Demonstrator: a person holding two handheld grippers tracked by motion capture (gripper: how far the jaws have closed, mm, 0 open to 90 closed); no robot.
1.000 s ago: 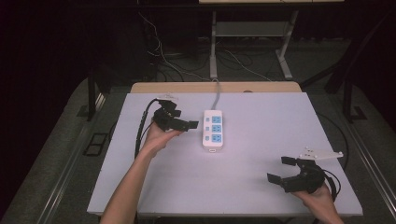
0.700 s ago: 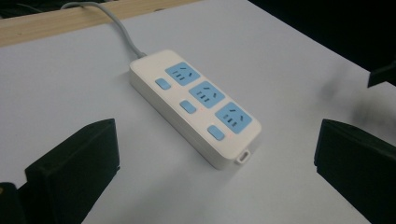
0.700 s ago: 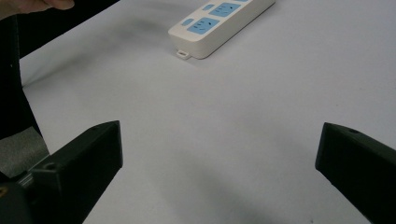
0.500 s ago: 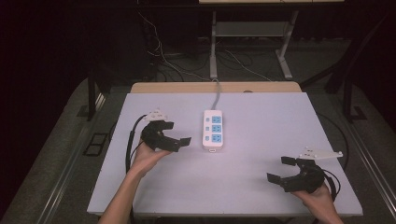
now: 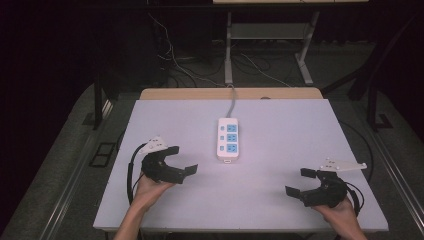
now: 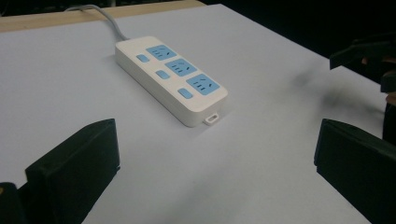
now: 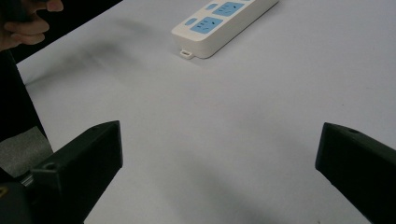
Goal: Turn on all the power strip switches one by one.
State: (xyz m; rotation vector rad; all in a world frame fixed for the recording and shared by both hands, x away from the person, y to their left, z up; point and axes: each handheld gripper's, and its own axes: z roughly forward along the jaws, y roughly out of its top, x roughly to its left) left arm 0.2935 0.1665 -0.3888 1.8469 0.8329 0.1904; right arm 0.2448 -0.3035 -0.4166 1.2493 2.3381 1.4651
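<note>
The white power strip [image 5: 228,139] lies flat near the middle of the table [image 5: 280,200], its long axis running near to far, with three blue sockets and small blue switches on top. Its grey cord [image 5: 232,101] leaves the far end and drops out of sight behind the table's far edge, so where it leads cannot be made out. In the right gripper view the strip's far end is cut off by the top of the frame.

The left hand-held gripper [image 5: 184,161] sits near the table's left edge, jaws spread wide apart and holding nothing, pointing right toward the strip's near end but well apart from it. The right hand-held gripper [image 5: 302,182] rests near the right near corner, jaws likewise wide apart and empty. Both forearms are cut off at the bottom of the high view.

Compared with half a second ago, the left hand-held gripper has pulled back toward the near side, farther from the strip; a second ago it was just beside the strip. The right hand-held gripper and the strip have kept their places.
</note>
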